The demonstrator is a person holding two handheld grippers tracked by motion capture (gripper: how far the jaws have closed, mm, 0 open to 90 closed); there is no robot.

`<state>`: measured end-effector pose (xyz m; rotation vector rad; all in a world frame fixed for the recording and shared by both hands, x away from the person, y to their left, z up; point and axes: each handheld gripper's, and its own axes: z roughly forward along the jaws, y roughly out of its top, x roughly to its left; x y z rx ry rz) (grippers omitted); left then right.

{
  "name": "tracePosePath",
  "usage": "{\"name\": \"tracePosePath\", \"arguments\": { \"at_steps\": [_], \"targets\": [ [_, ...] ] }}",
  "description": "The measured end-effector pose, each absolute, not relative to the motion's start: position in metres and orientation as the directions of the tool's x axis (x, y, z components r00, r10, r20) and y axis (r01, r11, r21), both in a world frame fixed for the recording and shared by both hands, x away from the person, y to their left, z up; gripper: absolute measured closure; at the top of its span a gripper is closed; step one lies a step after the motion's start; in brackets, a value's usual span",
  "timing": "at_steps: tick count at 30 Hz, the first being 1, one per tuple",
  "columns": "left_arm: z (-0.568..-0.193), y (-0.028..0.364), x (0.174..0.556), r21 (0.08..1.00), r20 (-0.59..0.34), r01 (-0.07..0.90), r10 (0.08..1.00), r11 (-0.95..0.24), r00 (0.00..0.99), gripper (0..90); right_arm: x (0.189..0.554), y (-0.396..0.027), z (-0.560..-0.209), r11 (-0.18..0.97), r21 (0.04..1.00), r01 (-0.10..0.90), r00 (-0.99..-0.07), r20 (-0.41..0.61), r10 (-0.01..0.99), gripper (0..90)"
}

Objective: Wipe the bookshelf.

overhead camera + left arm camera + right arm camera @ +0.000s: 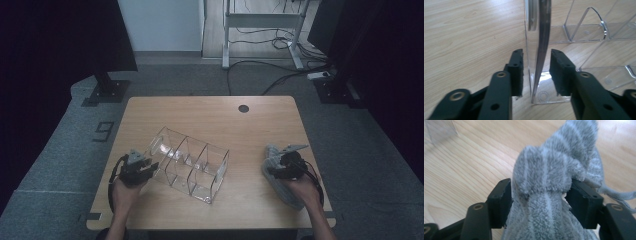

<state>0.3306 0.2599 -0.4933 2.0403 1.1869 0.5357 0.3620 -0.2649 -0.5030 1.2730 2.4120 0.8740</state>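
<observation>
A clear acrylic organizer [190, 165] with several compartments sits tilted on the wooden table [210, 115]. My left gripper [151, 164] is at its left end. In the left gripper view, my left gripper [536, 53] straddles one thin upright wall [541, 37] of the organizer, with a gap on each side, so it is open. My right gripper [271, 167] is near the table's right edge, over a grey striped cloth [290, 196]. In the right gripper view, the fluffy cloth [549, 165] bulges up between the jaws of my right gripper [540, 185], and a sliver of light shows at the right pad.
A round cable hole [243, 108] sits near the table's far edge. Beyond the table are a grey floor, a white desk frame [262, 22] with cables, and black stands at both sides. The table's near edge lies just under both forearms.
</observation>
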Motion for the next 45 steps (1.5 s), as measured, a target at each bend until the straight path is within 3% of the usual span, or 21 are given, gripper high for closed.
{"name": "tracePosePath", "arguments": {
  "at_steps": [6, 11, 24, 45],
  "targets": [
    [-0.488, 0.266, 0.321, 0.768, -0.009, 0.565, 0.878, -0.301, 0.479, 57.9, 0.358, -0.264, -0.493, 0.417, 0.676, 0.608, -0.586, 0.028, 0.810, 34.1],
    [-0.479, 0.274, 0.312, 0.793, -0.032, 0.548, 0.881, -0.265, 0.472, 62.0, 0.356, -0.262, -0.488, 0.411, 0.704, 0.578, -0.603, 0.030, 0.797, 34.1],
    [-0.475, 0.275, 0.315, 0.786, -0.025, 0.549, 0.872, -0.285, 0.490, 86.3, 0.349, -0.236, -0.476, 0.449, 0.736, 0.507, -0.678, 0.018, 0.735, 35.1],
    [-0.476, 0.256, 0.328, 0.790, -0.005, 0.525, 0.853, -0.316, 0.522, 87.1, 0.347, -0.207, -0.469, 0.479, 0.753, 0.451, -0.772, 0.059, 0.633, 35.5]
  ]
}}
